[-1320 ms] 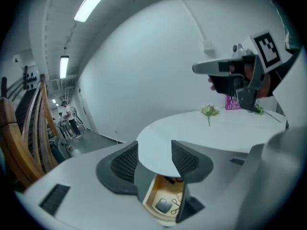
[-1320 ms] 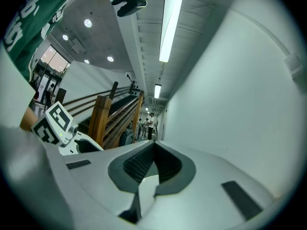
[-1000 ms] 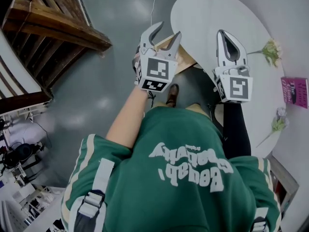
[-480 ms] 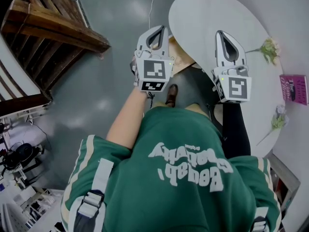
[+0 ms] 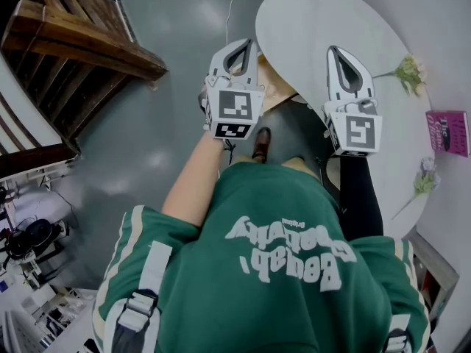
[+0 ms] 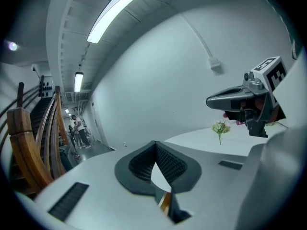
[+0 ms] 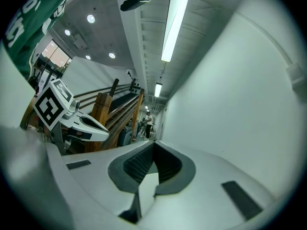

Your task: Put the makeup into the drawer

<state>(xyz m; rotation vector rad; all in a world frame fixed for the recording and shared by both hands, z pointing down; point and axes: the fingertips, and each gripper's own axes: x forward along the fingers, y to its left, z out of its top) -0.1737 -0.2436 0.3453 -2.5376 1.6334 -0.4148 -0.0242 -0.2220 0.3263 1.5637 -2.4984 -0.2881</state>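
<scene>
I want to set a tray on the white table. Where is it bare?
The table is bare over its far end and middle, left of the flower sprig. Its right edge is crowded: that sprig, a pink book and a second flower. The right hand-held gripper hangs over the near part.

We look steeply down from the head, over the green sweatshirt [image 5: 280, 271], with both grippers close below and the white table [image 5: 316, 20] just past them. Riding the left gripper [image 5: 241, 46], we face level along its jaws toward a white wall. The right gripper [image 5: 340, 50] view faces likewise. Each catches the other gripper at its edge, and both share the wooden staircase [image 7: 108, 107]. The flower [image 6: 220, 127] shows from the head and left gripper views.
</scene>
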